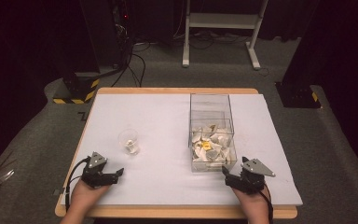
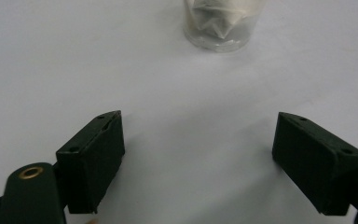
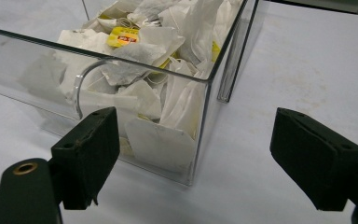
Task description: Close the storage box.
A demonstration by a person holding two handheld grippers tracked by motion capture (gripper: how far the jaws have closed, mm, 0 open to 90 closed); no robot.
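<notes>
Both tools are seen resting low near the table's front edge, nothing held: the left gripper (image 1: 120,173) has its jaws spread wide over bare white tabletop (image 1: 158,116), and the right gripper (image 1: 225,172) is likewise spread wide and empty. The clear box (image 3: 200,116) of tea bags (image 3: 135,51) sits directly ahead of the right gripper, its near corner between the jaws and slightly toward the left one; its long axis is judged to run away from the tool, open top up. The small clear cup (image 2: 218,28) stands upright just ahead of the left gripper, something pale already inside. Likely risks: the thin box wall could be struck or shoved by a jaw if the reach goes in low; several tangled bags or strings could be lifted together; the light cup could be tipped by a careless nudge. Bags lie crumpled, no single heading readable.
</notes>
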